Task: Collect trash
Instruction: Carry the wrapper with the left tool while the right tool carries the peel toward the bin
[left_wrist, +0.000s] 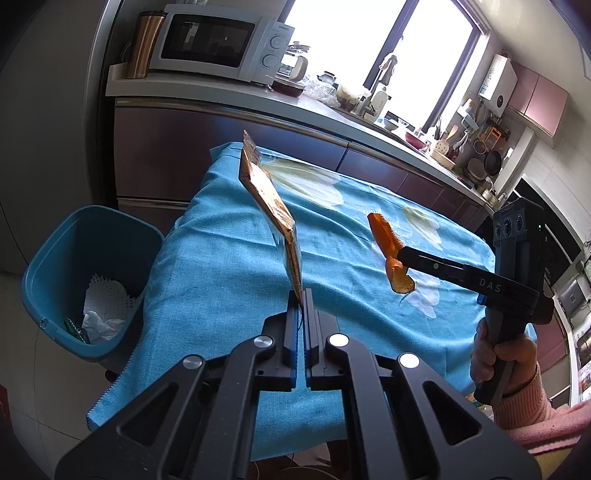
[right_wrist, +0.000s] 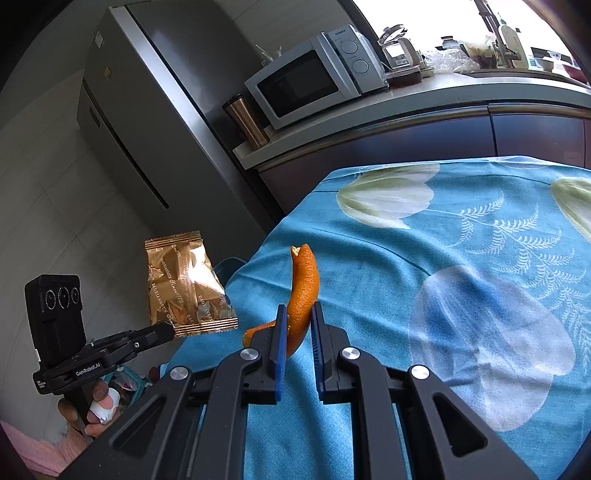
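My left gripper (left_wrist: 300, 295) is shut on a gold foil snack wrapper (left_wrist: 271, 206) and holds it upright above the blue floral tablecloth (left_wrist: 221, 258). The wrapper also shows in the right wrist view (right_wrist: 188, 284), near the table's left edge. My right gripper (right_wrist: 298, 314) is shut on a strip of orange peel (right_wrist: 303, 291), held above the cloth. The peel also shows in the left wrist view (left_wrist: 391, 254), right of the wrapper. A blue trash bin (left_wrist: 55, 266) stands on the floor left of the table, with white paper in it.
A kitchen counter (left_wrist: 221, 92) runs behind the table with a white microwave (left_wrist: 218, 40), a copper tumbler (left_wrist: 142, 44) and dishes. A grey fridge (right_wrist: 147, 129) stands left of the counter. The window is bright behind.
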